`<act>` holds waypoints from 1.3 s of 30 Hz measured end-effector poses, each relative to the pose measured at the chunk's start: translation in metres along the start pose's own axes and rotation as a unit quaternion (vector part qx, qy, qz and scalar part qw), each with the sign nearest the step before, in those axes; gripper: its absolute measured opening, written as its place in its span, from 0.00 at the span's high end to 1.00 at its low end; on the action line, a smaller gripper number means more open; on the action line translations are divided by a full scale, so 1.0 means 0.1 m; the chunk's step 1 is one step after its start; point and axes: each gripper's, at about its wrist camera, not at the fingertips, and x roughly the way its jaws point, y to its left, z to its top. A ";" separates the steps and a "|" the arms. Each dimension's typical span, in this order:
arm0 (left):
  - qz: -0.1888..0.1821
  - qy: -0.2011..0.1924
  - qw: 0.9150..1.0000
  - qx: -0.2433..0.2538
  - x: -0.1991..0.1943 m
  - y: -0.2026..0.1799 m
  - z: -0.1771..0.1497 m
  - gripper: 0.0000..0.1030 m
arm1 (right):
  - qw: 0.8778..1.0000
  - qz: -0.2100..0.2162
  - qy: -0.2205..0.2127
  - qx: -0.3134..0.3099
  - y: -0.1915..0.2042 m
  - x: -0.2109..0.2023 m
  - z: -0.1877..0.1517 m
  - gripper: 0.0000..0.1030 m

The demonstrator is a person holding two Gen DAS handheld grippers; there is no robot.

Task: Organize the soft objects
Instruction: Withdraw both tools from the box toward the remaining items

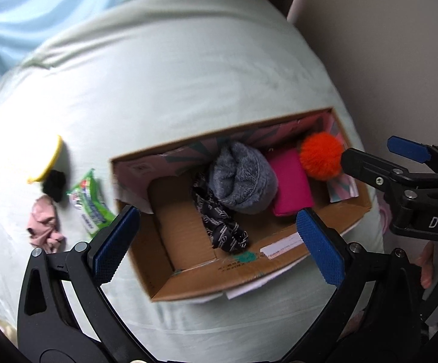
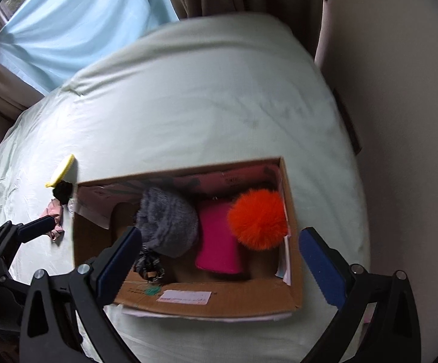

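An open cardboard box (image 1: 279,260) (image 2: 219,302) sits on a pale green bed. Inside lie an orange pompom (image 1: 320,155) (image 2: 258,217), a magenta pad (image 1: 291,181) (image 2: 217,242), a grey fuzzy item (image 1: 243,178) (image 2: 167,220) and a black patterned band (image 1: 222,224) (image 2: 149,264). My left gripper (image 1: 219,242) is open above the box's near side, empty. My right gripper (image 2: 222,263) is open above the box, empty; its fingers (image 1: 409,149) show at the box's right end in the left wrist view.
Left of the box on the bed lie a yellow-rimmed white disc (image 1: 48,160) (image 2: 61,171), a black puff (image 1: 54,183) (image 2: 63,190), a green packet (image 1: 90,202) and a pink scrunchie (image 1: 43,224) (image 2: 54,211). A wall (image 2: 400,121) rises on the right; curtains (image 2: 82,21) hang beyond.
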 end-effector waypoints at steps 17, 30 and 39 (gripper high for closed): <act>0.045 -0.183 0.981 -0.035 -2.25 0.61 -0.61 0.00 | 0.989 0.007 -0.142 -0.040 0.92 -1.99 -0.36 0.00; 0.067 -0.268 0.958 -0.073 -3.18 1.38 -1.37 0.00 | 0.971 -0.006 -0.227 -0.070 1.64 -2.57 -0.96 0.00; 0.079 -0.257 0.959 -0.086 -3.09 1.96 -1.66 0.00 | 0.966 0.028 -0.240 -0.090 2.23 -2.42 -1.11 0.00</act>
